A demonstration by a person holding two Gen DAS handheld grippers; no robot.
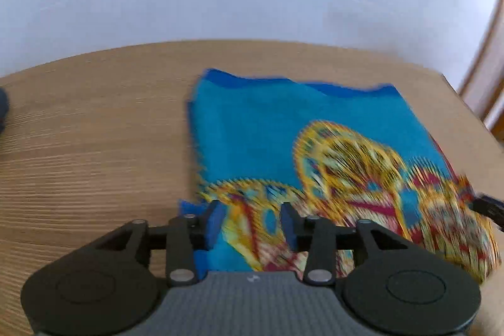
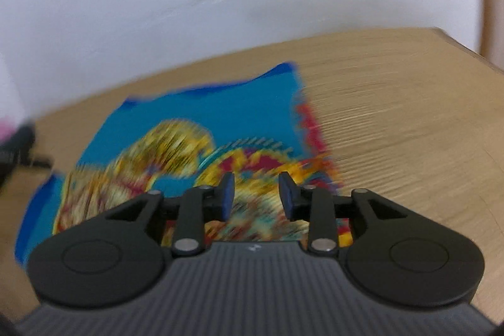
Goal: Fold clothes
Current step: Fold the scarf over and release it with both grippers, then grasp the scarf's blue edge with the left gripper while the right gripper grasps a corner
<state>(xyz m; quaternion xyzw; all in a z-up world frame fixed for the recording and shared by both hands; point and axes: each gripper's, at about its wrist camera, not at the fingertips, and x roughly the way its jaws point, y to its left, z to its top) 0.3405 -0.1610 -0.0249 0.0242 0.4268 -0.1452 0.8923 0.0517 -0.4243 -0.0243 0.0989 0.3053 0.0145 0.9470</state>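
**Both grippers open over the near edge of the folded cloth**

The cloth (image 1: 283, 147), bright blue with a yellow and red pattern, lies folded on the wooden table (image 1: 94, 131). A darker blue layer shows along its far edge, so at least one fold is already in it. Both views are blurred, and fine detail of the near hem cannot be read.

The left gripper (image 1: 252, 222) stands with its jaws apart above the near left corner of the cloth. Patterned fabric shows in the gap, but the pads do not press on it; nothing is held.

The right gripper (image 2: 256, 194) is likewise parted, narrower than the left, above the near right part of the cloth (image 2: 204, 122). No fabric is pinched there either.

Relation governing the next move: the cloth stretches away from both grippers toward the far wall, its left and right side edges running near to far. Each gripper sits at its own near corner, neither clearly closer than the other. Judgement: a further fold would call for fresh grips on the near edge and a carry toward the far edge, or a fold across from one side. Risk: an uneven grip would skew the layers
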